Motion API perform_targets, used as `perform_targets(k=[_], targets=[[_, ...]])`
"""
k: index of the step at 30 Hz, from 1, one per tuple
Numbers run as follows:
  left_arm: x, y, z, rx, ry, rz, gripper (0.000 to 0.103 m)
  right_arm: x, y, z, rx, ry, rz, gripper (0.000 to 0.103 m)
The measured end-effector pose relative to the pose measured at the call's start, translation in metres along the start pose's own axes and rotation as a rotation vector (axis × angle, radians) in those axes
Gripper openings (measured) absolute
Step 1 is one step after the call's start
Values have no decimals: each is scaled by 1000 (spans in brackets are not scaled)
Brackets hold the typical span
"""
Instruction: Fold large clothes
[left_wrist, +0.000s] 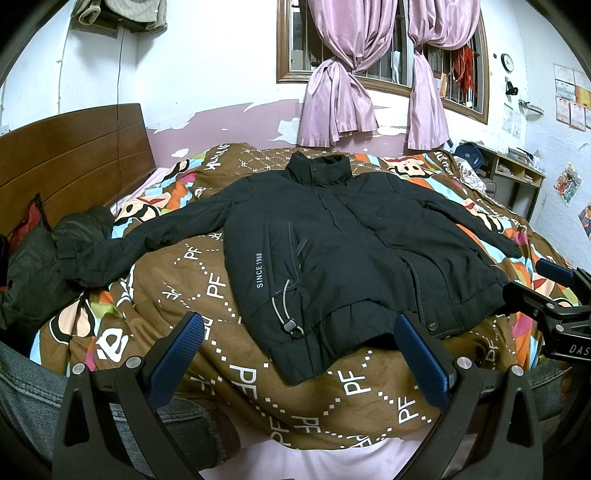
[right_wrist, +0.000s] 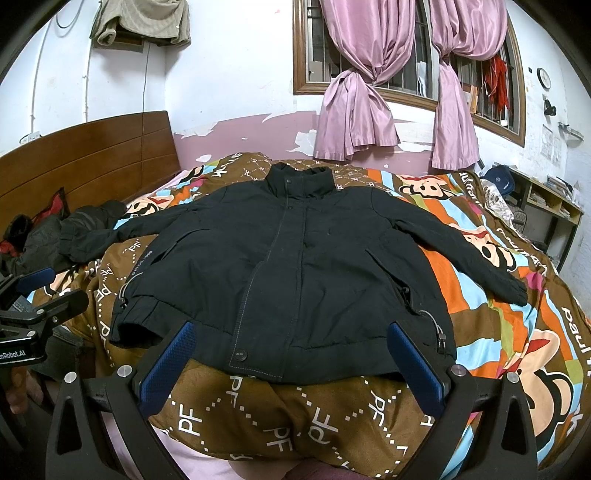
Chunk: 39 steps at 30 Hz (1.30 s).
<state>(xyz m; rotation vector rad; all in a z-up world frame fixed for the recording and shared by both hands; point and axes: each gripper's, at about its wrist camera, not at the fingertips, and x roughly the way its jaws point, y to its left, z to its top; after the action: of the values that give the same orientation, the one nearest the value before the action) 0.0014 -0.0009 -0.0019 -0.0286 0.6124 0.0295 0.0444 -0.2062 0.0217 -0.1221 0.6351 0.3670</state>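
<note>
- Bedroom walls in white and peeling pink are seen beyond both grippers, with pink curtains (left_wrist: 343, 92) knotted at a barred window and a wooden headboard (left_wrist: 74, 158) off to the left.
- Ahead of both grippers, a brown patterned quilt (right_wrist: 280, 417) is spread over the bed.
- On the quilt, a black jacket (right_wrist: 295, 266) is laid flat, front up, collar at the far end, both sleeves stretched outward.
- The left gripper (left_wrist: 299, 354) is held wide open, empty, its blue pads just short of the jacket's near hem; the drawstring toggle (left_wrist: 291, 326) is seen between them.
- The right gripper (right_wrist: 291, 360) is likewise spread open and empty, with the hem and its snap button (right_wrist: 242, 353) between the fingers.
- Dark clothes (left_wrist: 33, 258) are piled far left, touched by one sleeve's cuff.
- A shelf unit (right_wrist: 550, 206) is seen far right.
</note>
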Motion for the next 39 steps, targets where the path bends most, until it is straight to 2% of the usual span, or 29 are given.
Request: perform_targets(k=[26,35,39], targets=[[0,-1,0,3,2,3,101,3,-2,-1,7,5,1,103],[6,12,6,-2,46,39,101,4,3,-1,49,11,-64,103],[5,17,14,15,25,65,101,-1,0,1,37,10,-78,103]])
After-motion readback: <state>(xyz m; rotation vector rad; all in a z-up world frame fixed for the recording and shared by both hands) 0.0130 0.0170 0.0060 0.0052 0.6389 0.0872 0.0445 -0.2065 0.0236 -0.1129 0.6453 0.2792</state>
